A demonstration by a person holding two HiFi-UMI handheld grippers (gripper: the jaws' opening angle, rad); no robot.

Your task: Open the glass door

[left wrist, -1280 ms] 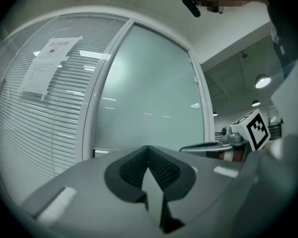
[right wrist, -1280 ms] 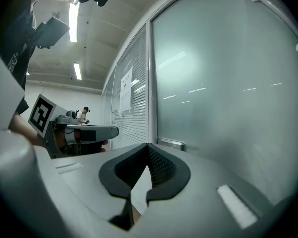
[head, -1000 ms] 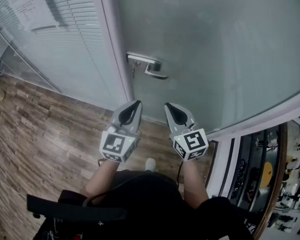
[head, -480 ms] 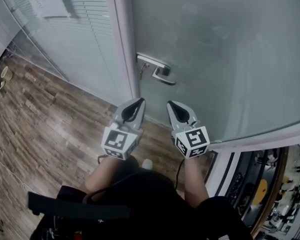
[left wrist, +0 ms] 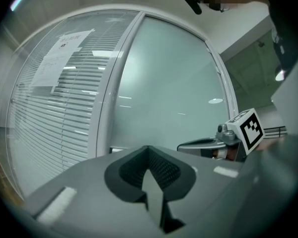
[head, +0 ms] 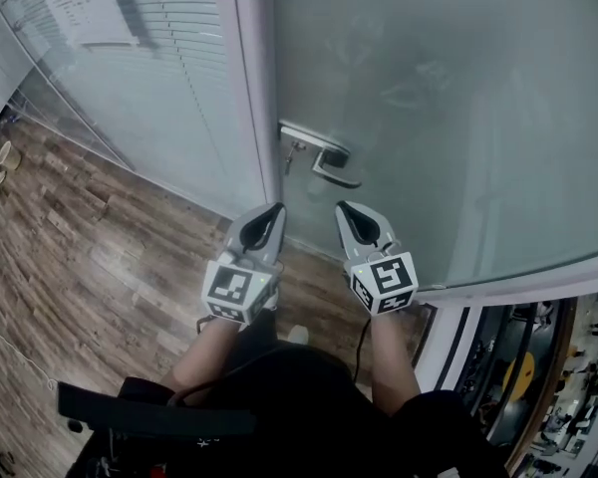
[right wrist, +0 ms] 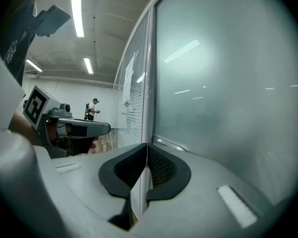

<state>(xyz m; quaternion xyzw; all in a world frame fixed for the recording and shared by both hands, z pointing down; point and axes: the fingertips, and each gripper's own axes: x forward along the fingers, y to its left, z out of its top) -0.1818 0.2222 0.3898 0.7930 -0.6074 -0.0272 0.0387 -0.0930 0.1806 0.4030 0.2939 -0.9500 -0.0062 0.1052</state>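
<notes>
- In the head view the door handle (head: 324, 157) now sits lower and further right than a second ago, so it is nearer the tips of both grippers; the two grippers have kept side by side.
- One glass door (head: 458, 108), frosted and shut, carries that one lever handle at its left edge, right beside the white door post (head: 254, 88).
- Two grippers, each with one marker cube: the left gripper (head: 275, 209) is below the handle and a little to its left, and the right gripper (head: 345, 207) is straight below it. Both stop short of the handle and the glass.
- Left fingers (left wrist: 126, 170): closed tip to tip, nothing between them, touching nothing.
- Right fingers (right wrist: 164, 170): closed as well, only a thin slit behind the meeting tips, holding nothing.
- One panel with blinds (head: 169, 98) stands left of the handle, past the post, with one sheet of paper (head: 85, 8) on it.
- Wooden floor (head: 90, 267) lies below and left of the handle.
- One person (right wrist: 93, 108) stands far off in the right gripper view.
</notes>
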